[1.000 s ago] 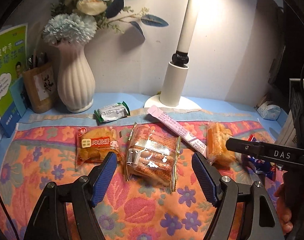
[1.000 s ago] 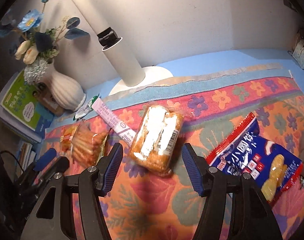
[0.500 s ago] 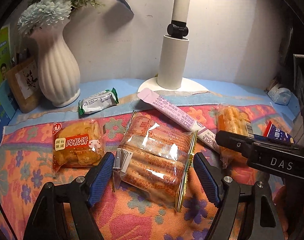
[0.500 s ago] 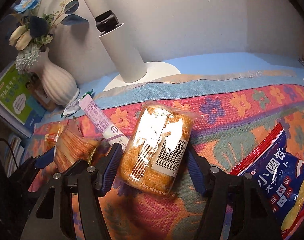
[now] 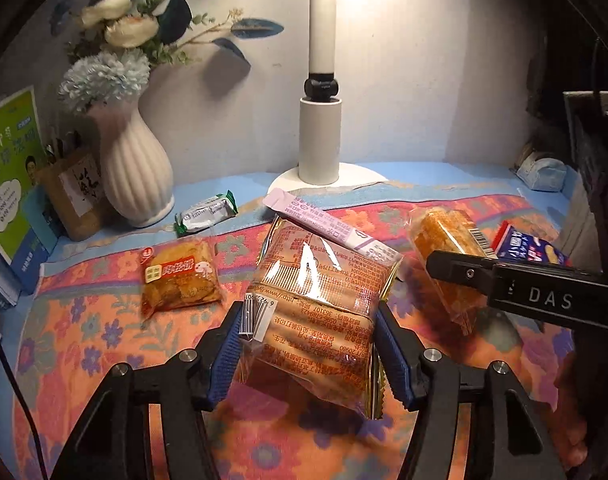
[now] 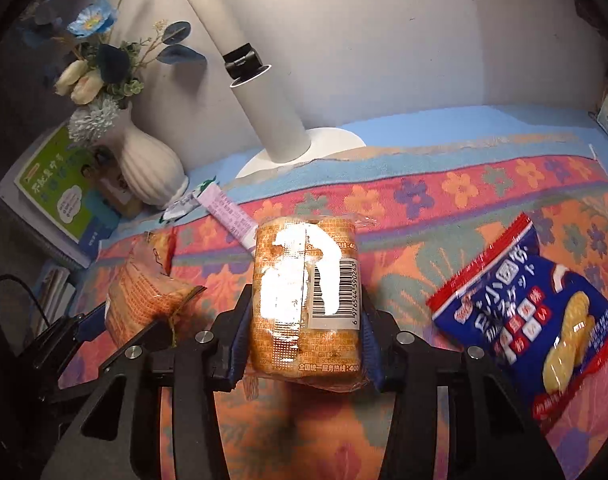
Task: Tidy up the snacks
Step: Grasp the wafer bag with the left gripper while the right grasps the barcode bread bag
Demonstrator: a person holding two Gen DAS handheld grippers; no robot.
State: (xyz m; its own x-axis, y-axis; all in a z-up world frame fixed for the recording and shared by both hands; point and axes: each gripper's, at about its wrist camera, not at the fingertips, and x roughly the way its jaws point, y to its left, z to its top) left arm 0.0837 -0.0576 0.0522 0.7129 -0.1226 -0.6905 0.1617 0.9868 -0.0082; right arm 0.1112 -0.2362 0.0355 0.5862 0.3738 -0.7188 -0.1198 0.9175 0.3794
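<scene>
The left gripper (image 5: 309, 350), black-framed with ribbed blue pads, is clamped on a crinkly clear-film pack of golden biscuit sticks (image 5: 315, 312) printed with red text and a white barcode sticker, held over the flowered orange-and-pink woven cloth (image 5: 84, 344). The right gripper (image 6: 304, 338) squeezes a glossy clear-wrapped orange cake block (image 6: 305, 300) with a barcode label (glare whitens its top face). On the cloth lie a shiny blue-and-red foil snack bag (image 6: 543, 312) with Japanese lettering, a square pork-floss cake packet (image 5: 180, 276), a long lilac sachet (image 5: 327, 228) and, just off it, a small green-edged wrapper (image 5: 206, 216). "DAS" marks the right gripper's black side.
</scene>
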